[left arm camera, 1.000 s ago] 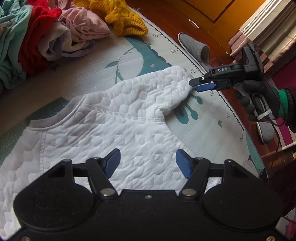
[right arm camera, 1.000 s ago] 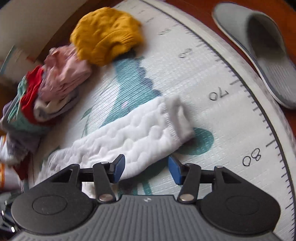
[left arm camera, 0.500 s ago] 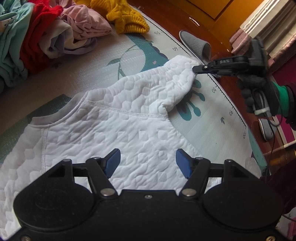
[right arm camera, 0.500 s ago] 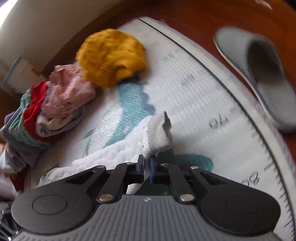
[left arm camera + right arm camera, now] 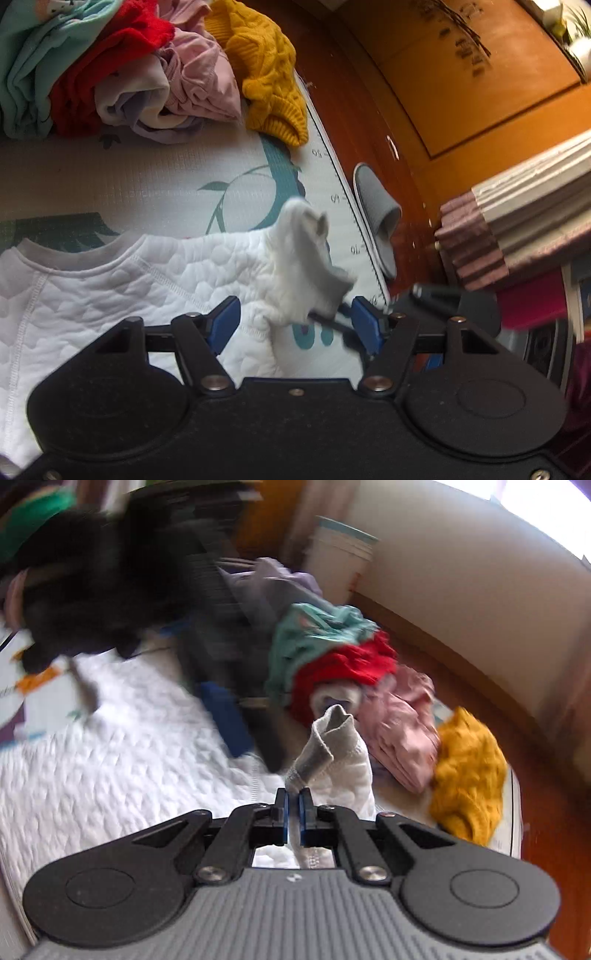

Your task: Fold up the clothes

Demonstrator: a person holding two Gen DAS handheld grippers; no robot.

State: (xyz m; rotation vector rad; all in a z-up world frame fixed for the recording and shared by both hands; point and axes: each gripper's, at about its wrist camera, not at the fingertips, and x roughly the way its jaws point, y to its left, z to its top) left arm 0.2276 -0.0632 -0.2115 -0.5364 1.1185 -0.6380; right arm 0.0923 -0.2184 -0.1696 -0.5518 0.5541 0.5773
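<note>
A white quilted sweatshirt [image 5: 110, 280] lies flat on the play mat [image 5: 147, 177]. My right gripper [image 5: 292, 814] is shut on the cuff of its sleeve [image 5: 332, 746] and holds it lifted, swung in over the body of the sweatshirt [image 5: 110, 768]. In the left wrist view the raised sleeve [image 5: 306, 258] stands just ahead of my left gripper [image 5: 295, 325], which is open and empty low over the sweatshirt. The right gripper's tips show blurred beside the left one's right finger.
A heap of loose clothes, teal [image 5: 33, 55], red [image 5: 110, 62], pink [image 5: 199, 85] and mustard knit [image 5: 269, 74], sits at the mat's far edge. A grey slipper [image 5: 376, 218] lies on the wooden floor beside the mat. A cabinet [image 5: 480, 92] stands behind.
My right gripper shut on the sleeve cuff, lifted it and carried it back toward the sweatshirt's body and my left gripper. The left gripper stayed open.
</note>
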